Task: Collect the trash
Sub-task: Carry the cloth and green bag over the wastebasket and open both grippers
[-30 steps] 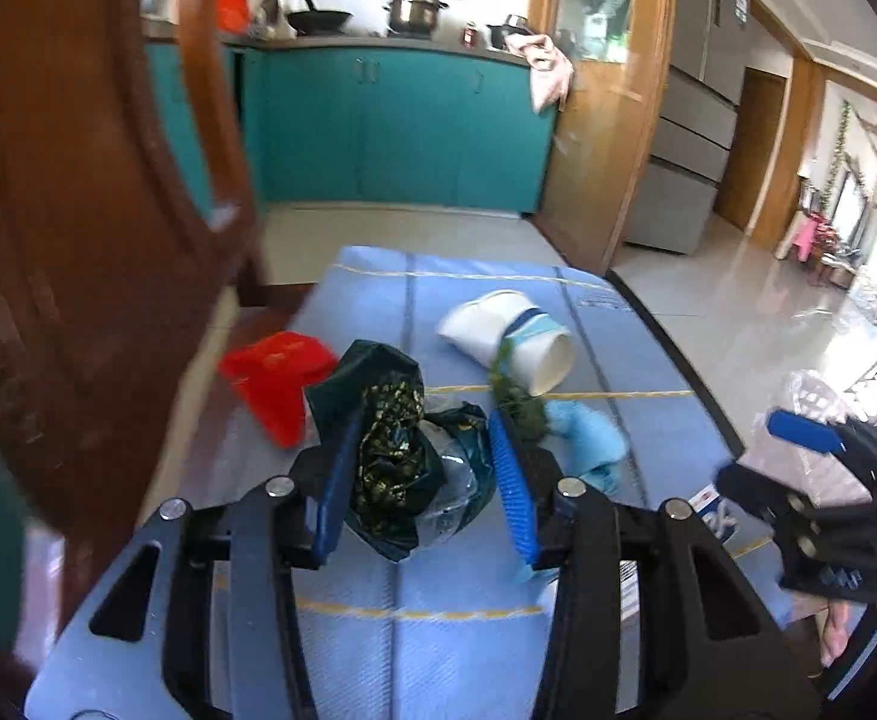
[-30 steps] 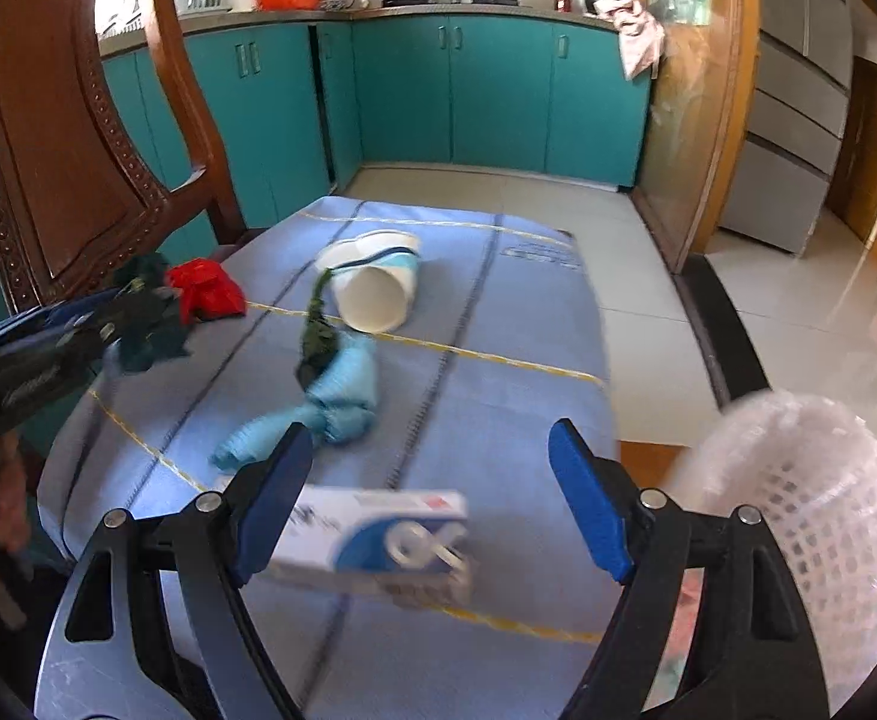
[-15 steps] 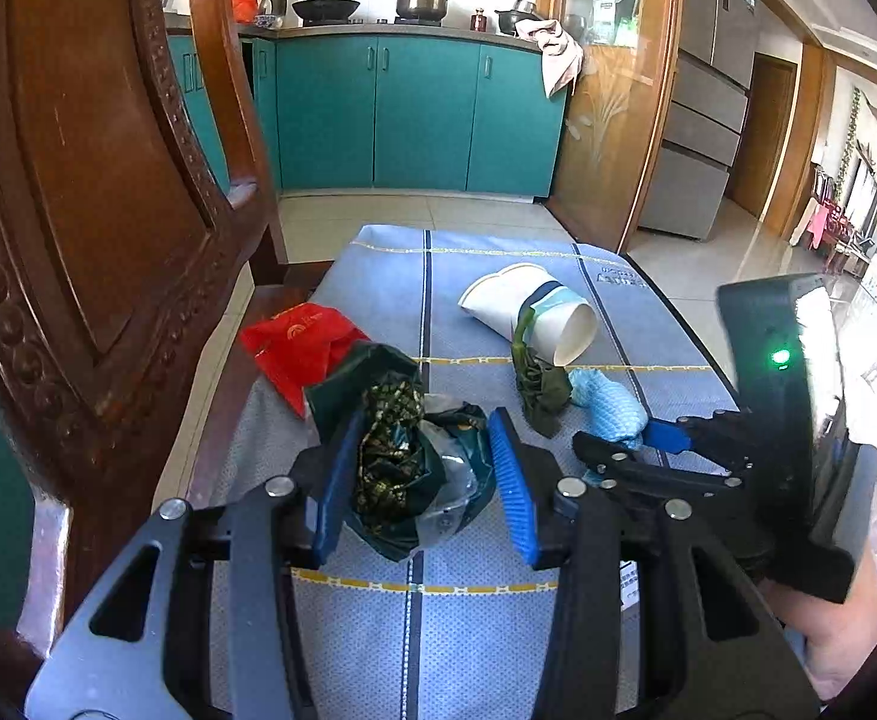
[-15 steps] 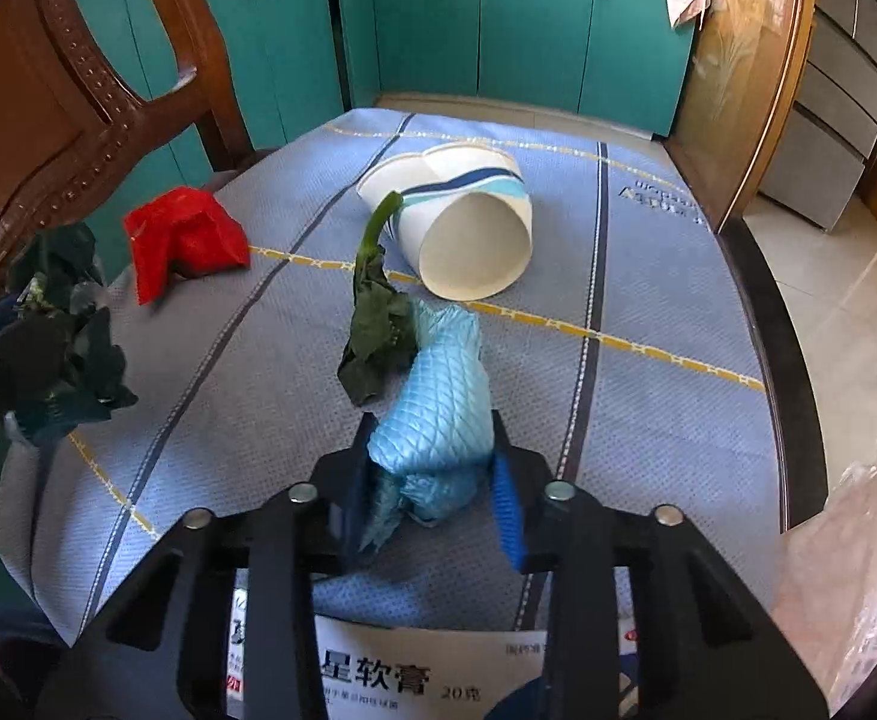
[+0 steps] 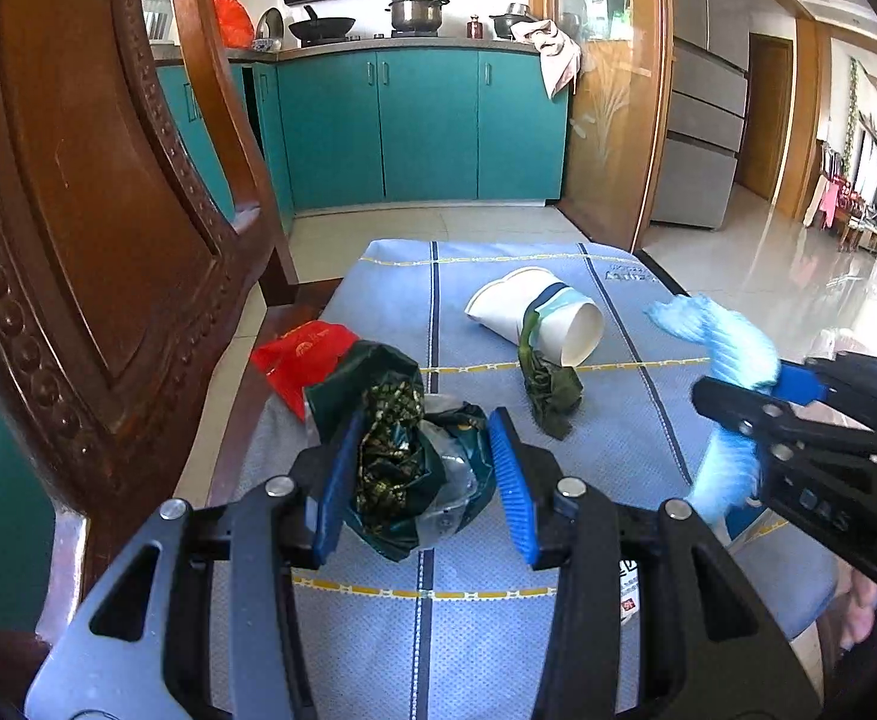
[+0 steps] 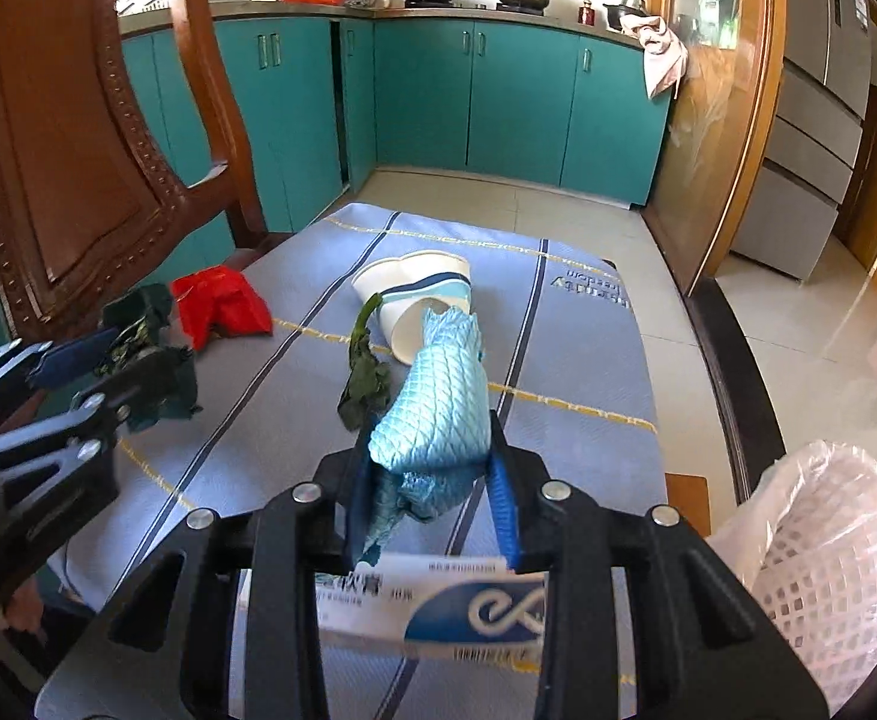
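Both tools are loaded: my left tool (image 5: pixel 420 480) clamps the dark green crumpled wrapper (image 5: pixel 402 468), my right tool (image 6: pixel 432 492) grips the light blue mesh cloth (image 6: pixel 438 414), both lifted off the desk (image 6: pixel 558 372). I'd swing right first toward the lined white basket (image 6: pixel 828 552), just right of the desk's near corner, keep the grip firm until it's above the rim, then drop. Left behind on the desk's blue mat: paper cup (image 6: pixel 420 300), wilted leaf (image 6: pixel 366 384), red bag (image 6: pixel 219 306), ointment box (image 6: pixel 438 606). Carved wooden chair (image 6: pixel 78 138) left of the desk, teal kitchen cabinets (image 6: pixel 498 102) beyond it.

Cup (image 6: pixel 420 300): far on mat (image 6: pixel 558 360)
Leaf (image 6: pixel 366 384): just before cup
Basket (image 6: pixel 828 564): right of mat
Chair (image 6: pixel 66 150): left
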The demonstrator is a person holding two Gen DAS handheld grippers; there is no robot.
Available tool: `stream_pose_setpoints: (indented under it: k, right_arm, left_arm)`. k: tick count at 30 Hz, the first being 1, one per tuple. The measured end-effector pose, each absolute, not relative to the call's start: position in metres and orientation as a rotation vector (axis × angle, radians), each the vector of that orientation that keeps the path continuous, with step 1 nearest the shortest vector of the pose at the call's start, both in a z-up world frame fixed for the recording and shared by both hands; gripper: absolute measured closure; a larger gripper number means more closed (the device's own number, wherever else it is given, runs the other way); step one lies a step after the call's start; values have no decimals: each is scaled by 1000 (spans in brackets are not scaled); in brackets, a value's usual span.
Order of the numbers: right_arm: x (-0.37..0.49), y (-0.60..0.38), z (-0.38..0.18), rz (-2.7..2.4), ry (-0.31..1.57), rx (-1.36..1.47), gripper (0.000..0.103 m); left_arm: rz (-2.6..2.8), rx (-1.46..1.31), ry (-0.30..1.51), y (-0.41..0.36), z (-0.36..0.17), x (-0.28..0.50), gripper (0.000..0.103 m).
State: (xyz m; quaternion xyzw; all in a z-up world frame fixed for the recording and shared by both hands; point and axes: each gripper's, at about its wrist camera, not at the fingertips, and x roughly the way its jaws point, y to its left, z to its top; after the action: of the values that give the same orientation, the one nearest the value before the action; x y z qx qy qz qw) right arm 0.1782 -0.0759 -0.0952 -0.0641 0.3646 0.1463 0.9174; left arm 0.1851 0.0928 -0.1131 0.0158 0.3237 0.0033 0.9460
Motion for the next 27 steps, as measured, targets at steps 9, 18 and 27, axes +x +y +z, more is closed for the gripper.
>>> stream_pose_setpoints:
  k: [9, 18, 27]
  right_arm:
    - [158, -90, -92, 309, 733, -120, 69]
    - [142, -111, -74, 291, 686, -108, 69]
    - [123, -162, -38, 258, 595, -65, 69]
  left_arm:
    - [28, 78, 648, 85, -114, 184, 59]
    - [24, 103, 611, 75, -107, 178, 59]
    - [-60, 116, 517, 30, -64, 156, 59]
